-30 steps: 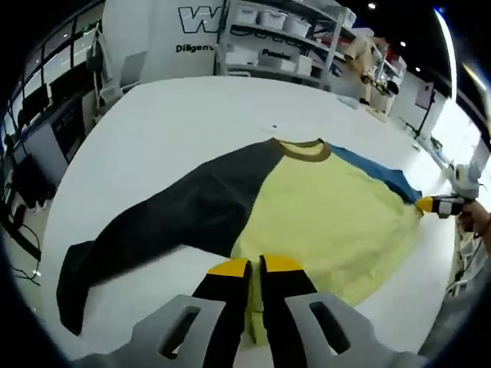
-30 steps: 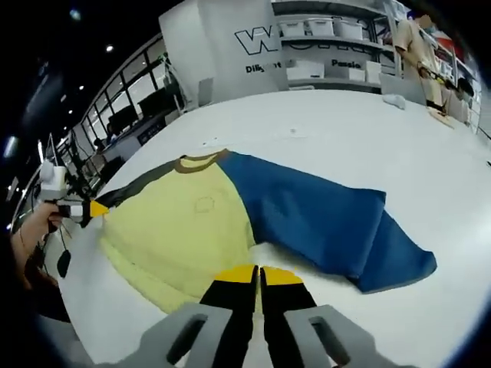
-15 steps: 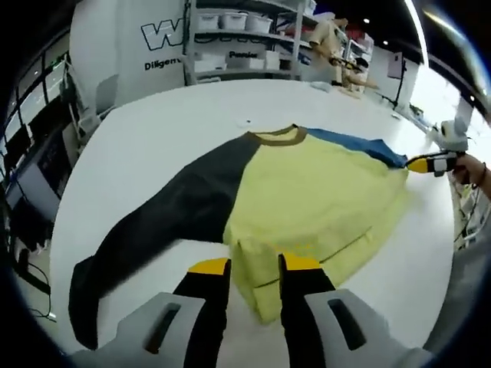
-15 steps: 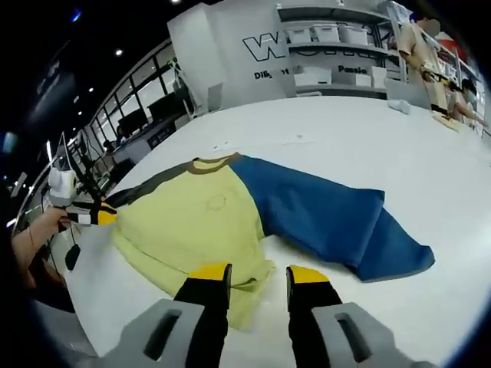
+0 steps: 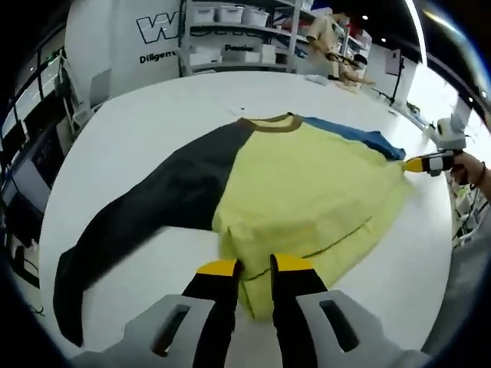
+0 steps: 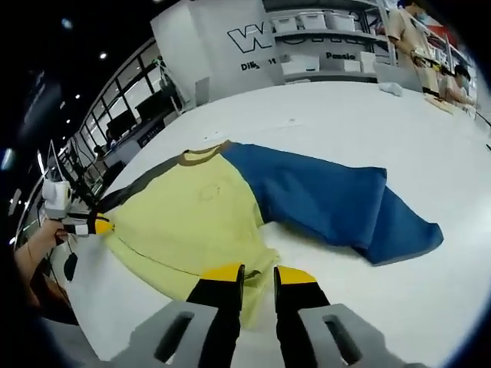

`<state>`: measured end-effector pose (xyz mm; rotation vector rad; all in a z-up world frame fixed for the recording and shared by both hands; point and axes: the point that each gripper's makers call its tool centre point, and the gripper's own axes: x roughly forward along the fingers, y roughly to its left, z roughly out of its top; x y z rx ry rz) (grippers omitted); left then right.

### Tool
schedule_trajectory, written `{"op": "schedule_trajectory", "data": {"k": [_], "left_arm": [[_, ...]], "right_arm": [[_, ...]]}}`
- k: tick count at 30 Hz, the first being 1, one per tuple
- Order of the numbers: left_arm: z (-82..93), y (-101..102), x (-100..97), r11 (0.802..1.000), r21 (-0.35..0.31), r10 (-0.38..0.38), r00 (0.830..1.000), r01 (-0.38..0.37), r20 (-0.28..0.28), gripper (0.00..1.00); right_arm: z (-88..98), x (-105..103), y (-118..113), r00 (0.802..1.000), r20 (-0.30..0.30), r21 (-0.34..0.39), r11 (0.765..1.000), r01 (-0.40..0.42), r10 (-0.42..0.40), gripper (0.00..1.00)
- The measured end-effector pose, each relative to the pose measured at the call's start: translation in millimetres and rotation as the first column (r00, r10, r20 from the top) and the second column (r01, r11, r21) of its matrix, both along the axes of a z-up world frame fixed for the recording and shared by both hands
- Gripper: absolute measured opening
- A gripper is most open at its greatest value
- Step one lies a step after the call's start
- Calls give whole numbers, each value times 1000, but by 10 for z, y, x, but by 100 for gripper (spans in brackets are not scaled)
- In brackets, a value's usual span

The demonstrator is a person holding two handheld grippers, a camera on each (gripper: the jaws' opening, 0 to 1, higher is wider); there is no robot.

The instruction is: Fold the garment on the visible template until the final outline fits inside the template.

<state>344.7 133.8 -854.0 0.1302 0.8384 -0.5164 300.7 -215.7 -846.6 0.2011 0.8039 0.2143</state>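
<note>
Left gripper (image 5: pixel 254 266): seen in the left gripper view with its yellow-tipped jaws a narrow gap apart, straddling the bottom corner of the garment's hem; a sliver of yellow cloth lies between them, but whether they grip it cannot be told.
Right gripper (image 6: pixel 257 272): seen in the right gripper view with its jaws a narrow gap apart at the opposite hem corner; cloth shows in the gap, a grip likewise uncertain.
Garment (image 5: pixel 307 192): a long-sleeved shirt, spread flat on the white table (image 5: pixel 153 115), with a pale yellow body.
Orientation: the brown collar (image 5: pixel 270 123) points away from both cameras, the hem toward them; the long axis runs sleeve to sleeve, across each view.
Hem: slightly rumpled near each set of jaws, with a shallow fold line running along it.
Left gripper view, particular: the dark sleeve (image 5: pixel 146 207) lies full length toward the left; the blue sleeve is a thin strip past the far shoulder. The right gripper's yellow tip (image 5: pixel 418 164) and a hand (image 5: pixel 468 165) show at the right edge.
Right gripper view, particular: the blue sleeve (image 6: pixel 337 203) lies full length toward the right. The left gripper's tip (image 6: pixel 96 225) shows at the left.
Background: shelving (image 6: pixel 322 46) with boxes and a white wall panel with lettering (image 5: pixel 157 31).
</note>
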Motion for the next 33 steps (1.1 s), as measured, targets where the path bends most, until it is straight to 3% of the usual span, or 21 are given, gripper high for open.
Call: {"op": "schedule_trajectory", "data": {"k": [3, 12, 17, 22, 26, 28, 33], "left_arm": [[-2, 16, -2, 1000, 3, 4, 1000, -4, -3, 7], [57, 1, -47, 1000, 3, -14, 1000, 14, 5, 7], [202, 8, -132, 1000, -10, -6, 1000, 7, 20, 7], [369, 36, -332, 998, -61, 30, 999, -30, -12, 7], [427, 27, -426, 998, -60, 14, 1000, -15, -7, 7], [461, 88, -634, 1000, -23, 3, 1000, -3, -22, 7], [496, 89, -889, 999, -31, -19, 999, 18, -35, 7]], "right_arm": [[-9, -8, -6, 1000, -9, -3, 1000, 2, -2, 0], [11, -28, 5, 1000, -9, -1, 1000, -4, 4, 0], [127, -110, 33, 1000, 0, -16, 1000, -26, 26, 0], [351, -295, 189, 993, 33, 7, 994, -109, 109, 0], [447, -405, 218, 990, 45, -7, 991, -135, 135, 0], [534, -583, 264, 984, 46, -23, 985, -173, 174, 0], [586, -874, 330, 978, 22, -9, 978, -206, 206, 0]]}}
